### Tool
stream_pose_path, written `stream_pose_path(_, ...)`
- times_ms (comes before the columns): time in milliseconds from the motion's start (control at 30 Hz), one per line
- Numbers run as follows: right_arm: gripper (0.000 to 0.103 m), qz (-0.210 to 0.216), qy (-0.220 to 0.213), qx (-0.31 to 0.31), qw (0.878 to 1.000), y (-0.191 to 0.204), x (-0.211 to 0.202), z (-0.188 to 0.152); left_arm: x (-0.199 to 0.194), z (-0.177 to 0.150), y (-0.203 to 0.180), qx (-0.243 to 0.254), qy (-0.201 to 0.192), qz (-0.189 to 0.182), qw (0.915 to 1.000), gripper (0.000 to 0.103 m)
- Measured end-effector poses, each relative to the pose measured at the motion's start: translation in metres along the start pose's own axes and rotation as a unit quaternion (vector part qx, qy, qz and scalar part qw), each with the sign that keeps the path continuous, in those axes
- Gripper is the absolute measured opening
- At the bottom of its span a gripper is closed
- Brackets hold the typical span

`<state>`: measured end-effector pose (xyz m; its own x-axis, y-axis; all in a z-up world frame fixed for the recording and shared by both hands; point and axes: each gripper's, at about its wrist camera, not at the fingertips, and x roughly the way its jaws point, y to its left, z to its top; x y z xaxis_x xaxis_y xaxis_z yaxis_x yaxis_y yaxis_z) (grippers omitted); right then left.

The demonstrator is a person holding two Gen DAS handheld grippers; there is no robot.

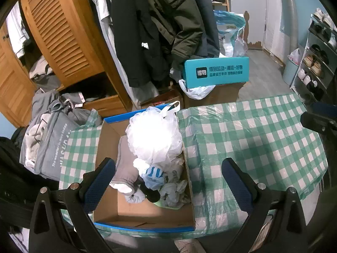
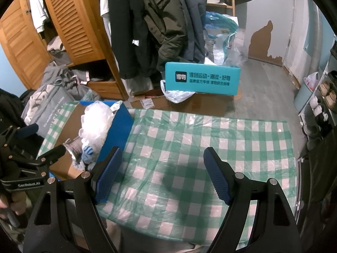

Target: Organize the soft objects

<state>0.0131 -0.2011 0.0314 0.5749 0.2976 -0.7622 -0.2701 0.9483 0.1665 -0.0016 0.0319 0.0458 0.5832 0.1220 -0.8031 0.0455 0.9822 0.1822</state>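
The soft things already sit in the cardboard box point(image 1: 109, 147) at the left end of the bench point(image 1: 252, 139): a white plastic bag point(image 1: 155, 135) heaped on top, a grey cloth piece point(image 1: 126, 164) beside it, a blue-and-white striped item point(image 1: 153, 174) and crumpled pale pieces near the front wall. The checked cloth to the right of the box lies bare, so the sorting looks close to done, and the step in hand seems to be a last check or tidy of the pile. To do that well, the bag should be pressed down from above rather than pinched at a handle, since thin plastic springs back and could spill over the box's blue edge; any loose piece is best taken by its bulk, low in the box, with the pads closing slowly. The left tool point(image 1: 168, 181) hangs above the box, tilted steeply down, its pads spread wide with nothing between them; the pile sits below the gap, not touched. The right tool point(image 2: 162, 175) hangs over the bare cloth just right of the box, tilted down likewise, jaws wide apart and empty. A hand point(image 2: 8, 204) grips the left tool's handle at the edge of the right view.
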Motion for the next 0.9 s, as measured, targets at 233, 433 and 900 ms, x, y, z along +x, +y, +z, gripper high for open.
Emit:
stream_pose_path(233,0.079,0.0,0.0,0.0,1.0,0.0028,-0.0005,-0.0003,0.0004,0.0005,0.0002,0.0,0.001,0.001,1.0,0.102)
stream_pose_path(433,0.079,0.0,0.001,0.0,1.0,0.0031,-0.0004,0.0001,0.0007,-0.0017,0.0021,-0.002,0.002,0.002,1.0,0.102)
stream_pose_path(900,0.079,0.001,0.001,0.001,1.0,0.0029,-0.0002,0.001,0.0015,-0.0025,0.0034,0.005,-0.003,0.009,0.9999,0.102)
